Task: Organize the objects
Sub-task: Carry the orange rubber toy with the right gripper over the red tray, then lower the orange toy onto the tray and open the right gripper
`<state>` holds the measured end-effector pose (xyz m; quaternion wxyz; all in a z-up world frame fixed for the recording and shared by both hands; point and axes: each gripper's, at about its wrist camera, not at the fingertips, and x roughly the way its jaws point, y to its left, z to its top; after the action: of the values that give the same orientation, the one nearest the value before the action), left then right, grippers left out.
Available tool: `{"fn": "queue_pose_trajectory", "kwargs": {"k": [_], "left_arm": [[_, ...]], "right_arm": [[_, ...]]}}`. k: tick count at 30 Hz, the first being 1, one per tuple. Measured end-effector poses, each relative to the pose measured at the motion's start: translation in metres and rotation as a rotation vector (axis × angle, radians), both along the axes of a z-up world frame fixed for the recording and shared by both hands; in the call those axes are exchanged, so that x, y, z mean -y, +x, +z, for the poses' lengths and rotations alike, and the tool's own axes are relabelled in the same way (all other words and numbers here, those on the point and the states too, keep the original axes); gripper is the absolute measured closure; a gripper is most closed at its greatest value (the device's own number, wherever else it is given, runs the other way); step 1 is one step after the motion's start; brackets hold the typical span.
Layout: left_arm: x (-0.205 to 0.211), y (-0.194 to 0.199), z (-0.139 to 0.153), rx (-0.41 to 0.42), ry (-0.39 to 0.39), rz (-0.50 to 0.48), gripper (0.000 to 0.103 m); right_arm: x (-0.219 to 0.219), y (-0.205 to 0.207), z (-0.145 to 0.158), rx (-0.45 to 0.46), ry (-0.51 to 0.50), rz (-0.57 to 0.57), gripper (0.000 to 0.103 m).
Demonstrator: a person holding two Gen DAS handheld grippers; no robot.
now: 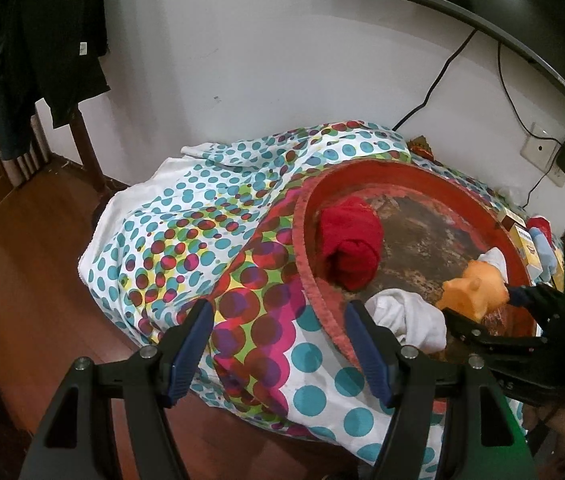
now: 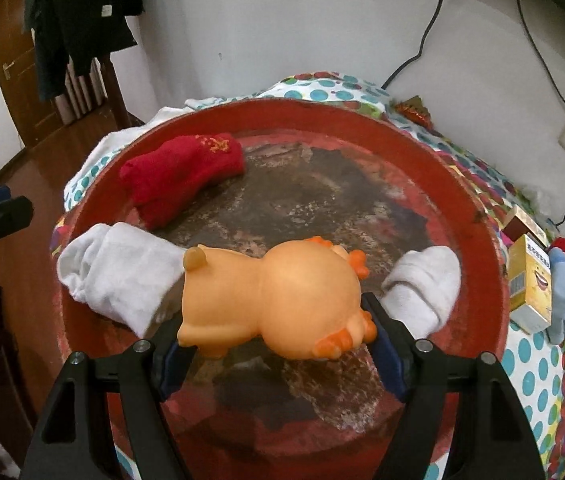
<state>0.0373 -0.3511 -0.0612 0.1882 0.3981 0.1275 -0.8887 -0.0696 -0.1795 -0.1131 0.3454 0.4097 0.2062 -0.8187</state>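
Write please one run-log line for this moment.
right hand-held gripper: shut on orange toy, over red tray | left hand-held gripper: open, empty | tray: red sock

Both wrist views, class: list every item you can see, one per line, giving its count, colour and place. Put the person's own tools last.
round tray: one, red with a worn dark floor, on the spotted cloth
spotted cloth: one, white with teal and multicolour dots, draped under the tray
red sock: one, far left in the tray
white socks: two, near side of the tray, either side of the toy
squeaky animal toy: one, orange, over the tray between the right tool's fingers
small boxes: at least two, yellow, right of the tray
blue mitten: one, beside the boxes
dark clothes: hanging, far left
left tool: open, over the cloth
right tool: gripping the toy
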Motion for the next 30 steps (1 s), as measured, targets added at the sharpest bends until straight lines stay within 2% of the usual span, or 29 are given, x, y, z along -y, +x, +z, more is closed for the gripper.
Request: {"fn": "queue_pose_trajectory", "kwargs": {"k": [17,30], "left_arm": [[-0.004,-0.005,-0.007,0.025,0.012,-0.015,0.033],[-0.007,-0.007,-0.008,0.032,0.003,-0.022,0.033]], "right_arm": [[0.009,-0.009,-0.014,0.024,0.040,-0.017,0.025],[0.000,-0.007,-0.008,0.017,0.027,-0.020,0.021]]}}
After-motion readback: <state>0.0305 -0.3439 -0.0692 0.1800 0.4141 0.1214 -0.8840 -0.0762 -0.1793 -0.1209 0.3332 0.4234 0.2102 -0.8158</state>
